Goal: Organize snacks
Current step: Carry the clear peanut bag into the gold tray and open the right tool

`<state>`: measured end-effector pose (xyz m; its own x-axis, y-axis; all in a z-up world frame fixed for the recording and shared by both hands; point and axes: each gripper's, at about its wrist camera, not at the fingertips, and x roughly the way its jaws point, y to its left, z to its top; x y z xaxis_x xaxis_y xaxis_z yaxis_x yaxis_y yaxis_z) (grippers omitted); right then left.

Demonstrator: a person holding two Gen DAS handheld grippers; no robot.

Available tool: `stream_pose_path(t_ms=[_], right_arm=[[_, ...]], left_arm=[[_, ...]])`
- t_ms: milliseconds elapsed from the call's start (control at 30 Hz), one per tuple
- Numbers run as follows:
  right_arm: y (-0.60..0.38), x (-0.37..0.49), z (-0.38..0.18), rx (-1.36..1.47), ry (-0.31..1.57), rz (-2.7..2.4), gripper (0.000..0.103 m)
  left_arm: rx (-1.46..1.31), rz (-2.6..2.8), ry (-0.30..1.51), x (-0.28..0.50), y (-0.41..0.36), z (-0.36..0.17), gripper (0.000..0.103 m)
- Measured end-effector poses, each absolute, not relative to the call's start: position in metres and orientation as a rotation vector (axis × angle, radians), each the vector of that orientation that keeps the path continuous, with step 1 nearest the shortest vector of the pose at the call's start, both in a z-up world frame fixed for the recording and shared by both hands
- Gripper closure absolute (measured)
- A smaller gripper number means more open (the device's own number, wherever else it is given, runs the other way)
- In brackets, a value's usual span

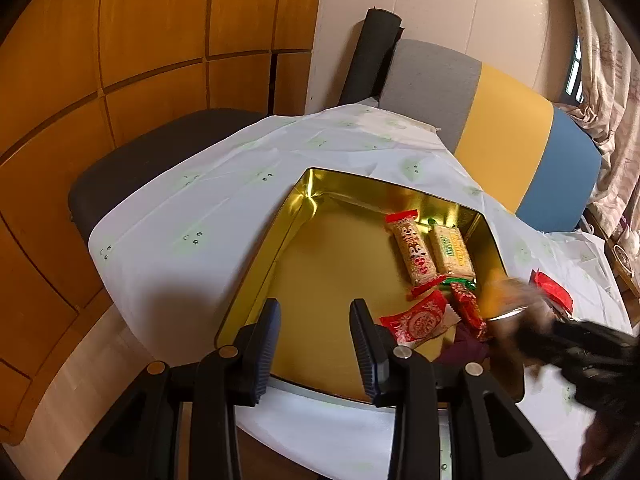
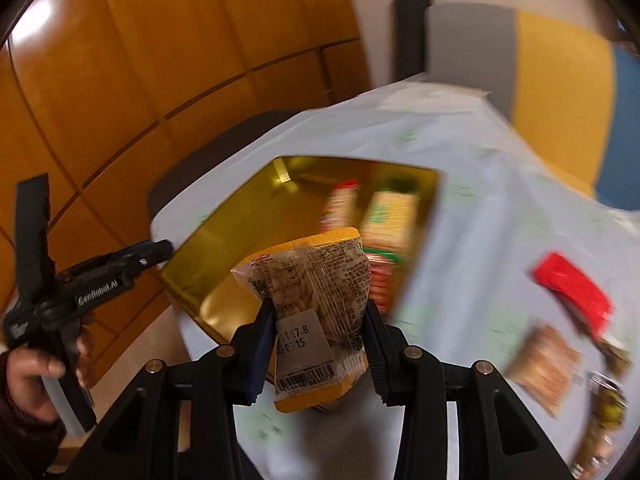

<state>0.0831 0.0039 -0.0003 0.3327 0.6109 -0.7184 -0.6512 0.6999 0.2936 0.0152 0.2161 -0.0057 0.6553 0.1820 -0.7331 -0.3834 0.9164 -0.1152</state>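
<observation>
A right gripper (image 2: 320, 316) holds a yellow-edged snack packet (image 2: 316, 312) between its jaws, the packet standing upright with its barcode and printed date facing the camera, raised above the near edge of a gold tin (image 1: 320, 280) that sits open on a bench draped in a pale cloth (image 1: 192, 216) dotted with small green figures. The left gripper (image 1: 314, 344) hangs over the tin's near left corner with its jaws spread wide and nothing between them; in the right wrist view it appears at the left edge, a hand (image 2: 36, 364) wrapped round its grip. Inside the tin, toward its far right side, two cereal bars lie side by side: one in a red-ended wrapper with a cartoon face (image 1: 412, 256), the other in a green-lettered wrapper (image 1: 452, 254). Nearer the camera, a red and white patterned packet (image 1: 420, 320) and a second red packet (image 1: 468, 308) lie against them, with a purple scrap partly hidden below. In the left wrist view the right gripper and its packet are a blur at the tin's right rim. Out on the cloth to the right of the tin lie a bright red packet (image 2: 572, 292), a tan biscuit pack (image 2: 544, 368) and, at the frame edge, a darker item too blurred to name. Behind the bench stand a dark chair seat (image 1: 160, 152), a grey, yellow and blue striped cushion (image 1: 504, 136) and orange wood panelling (image 1: 120, 60).
</observation>
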Motion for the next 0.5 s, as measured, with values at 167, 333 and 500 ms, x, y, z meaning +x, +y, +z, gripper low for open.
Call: stream_pose_path(t_ms=[167,333,500], right_arm=[[0.052,0.085,-0.042,-0.129,1.018,0.849,0.055],[0.051,0.081,-0.048,-0.097,1.027,0.876,0.038],[0.028,0.077,-0.032,-0.082,0.967,0.826,0.038]], left_arm=[[-0.271,0.325,0.816,0.015,0.218,-0.011,0.067],[-0.261,0.324,0.814,0.014,0.215,-0.012,0.067],[-0.248,0.303,0.807,0.016,0.206,-0.008,0.067]])
